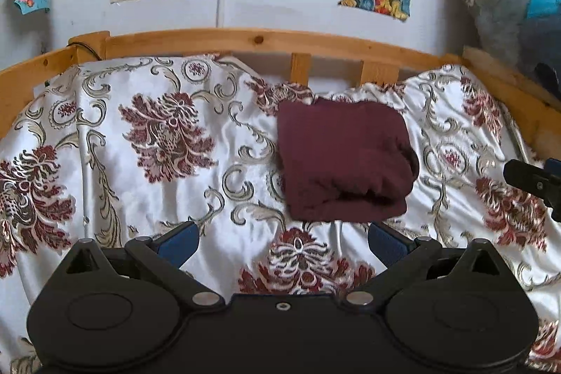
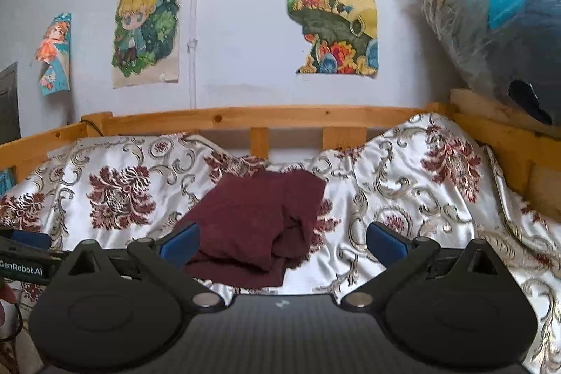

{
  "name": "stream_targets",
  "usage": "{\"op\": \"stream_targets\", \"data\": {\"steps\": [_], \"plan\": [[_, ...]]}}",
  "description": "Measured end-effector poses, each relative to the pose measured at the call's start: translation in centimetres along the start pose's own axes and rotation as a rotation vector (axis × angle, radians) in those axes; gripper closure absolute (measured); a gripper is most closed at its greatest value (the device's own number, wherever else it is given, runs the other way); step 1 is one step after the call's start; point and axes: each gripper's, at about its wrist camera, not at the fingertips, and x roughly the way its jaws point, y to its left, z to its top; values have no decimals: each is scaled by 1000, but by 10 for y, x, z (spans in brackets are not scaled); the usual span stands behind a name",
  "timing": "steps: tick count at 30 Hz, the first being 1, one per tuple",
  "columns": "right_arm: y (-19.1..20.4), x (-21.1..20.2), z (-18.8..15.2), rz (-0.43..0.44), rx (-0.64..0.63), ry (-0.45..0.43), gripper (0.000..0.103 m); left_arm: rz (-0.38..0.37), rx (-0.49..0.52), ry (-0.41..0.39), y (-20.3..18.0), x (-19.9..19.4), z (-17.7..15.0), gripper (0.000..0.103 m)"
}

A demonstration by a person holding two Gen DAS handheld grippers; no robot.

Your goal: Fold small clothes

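A dark maroon garment (image 1: pixel 342 160) lies folded into a thick rectangle on the floral bedspread (image 1: pixel 147 135). It also shows in the right wrist view (image 2: pixel 259 223). My left gripper (image 1: pixel 282 242) is open and empty, just in front of the garment's near edge. My right gripper (image 2: pixel 282 242) is open and empty, with its left finger beside the garment's near left corner. The right gripper's tip shows at the right edge of the left wrist view (image 1: pixel 529 179). The left gripper's body shows at the left edge of the right wrist view (image 2: pixel 24 255).
A wooden bed rail (image 1: pixel 245 41) runs along the far edge of the bed, below a wall with cartoon posters (image 2: pixel 147 30). A plastic-wrapped bundle with dark clothes on top (image 2: pixel 498 16) sits at the far right, above the wooden frame (image 2: pixel 505 142).
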Motion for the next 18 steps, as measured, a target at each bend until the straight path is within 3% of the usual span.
{"op": "stream_targets", "data": {"steps": [7,18], "plan": [[-5,12,-22,-16,15,65,0,9,60,13,-6,9,-9,1],[-14,23,-34,-28,54,126,0,17,58,48,-6,18,-12,1]]}}
